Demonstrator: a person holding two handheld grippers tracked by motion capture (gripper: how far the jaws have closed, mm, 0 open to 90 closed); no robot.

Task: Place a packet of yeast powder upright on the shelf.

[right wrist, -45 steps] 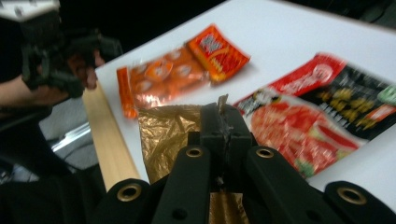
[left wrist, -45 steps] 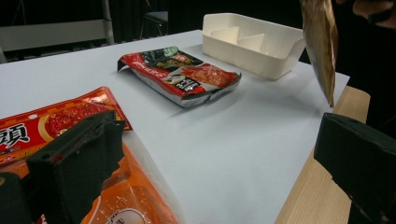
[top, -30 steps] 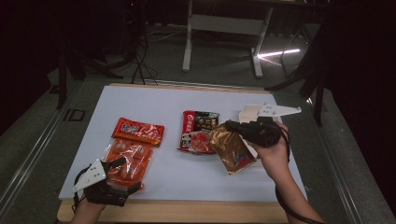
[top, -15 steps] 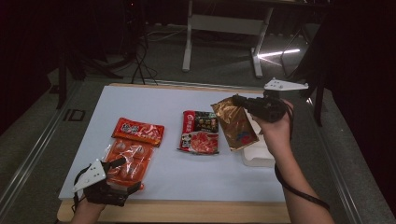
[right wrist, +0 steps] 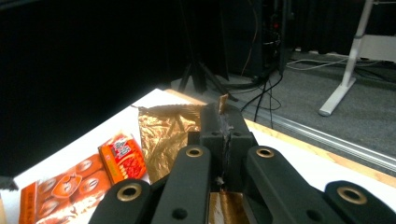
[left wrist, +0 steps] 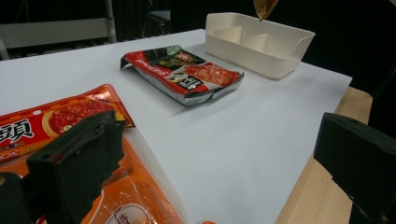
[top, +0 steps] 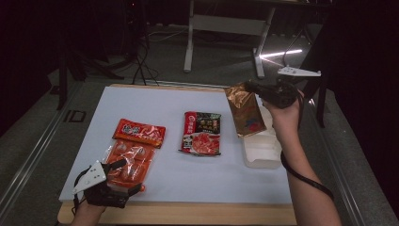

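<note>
My right gripper is shut on the top edge of a gold foil packet, which hangs in the air over the far end of a white divided bin. In the right gripper view the closed jaws pinch the crinkled gold packet. At the near left corner my left gripper stands open, one jaw resting on an orange clear-fronted packet. From the left gripper view, that orange packet lies under the left jaw, with the bin far off.
A red packet lies just beyond the orange one. A red-and-black packet lies mid-table, also seen as the red-and-black packet in the left gripper view. The white mat's near edge meets the wooden table edge.
My right gripper has carried the gold packet up and toward the far right, from beside the red-and-black packet to above the white bin. The left gripper has stayed put.
</note>
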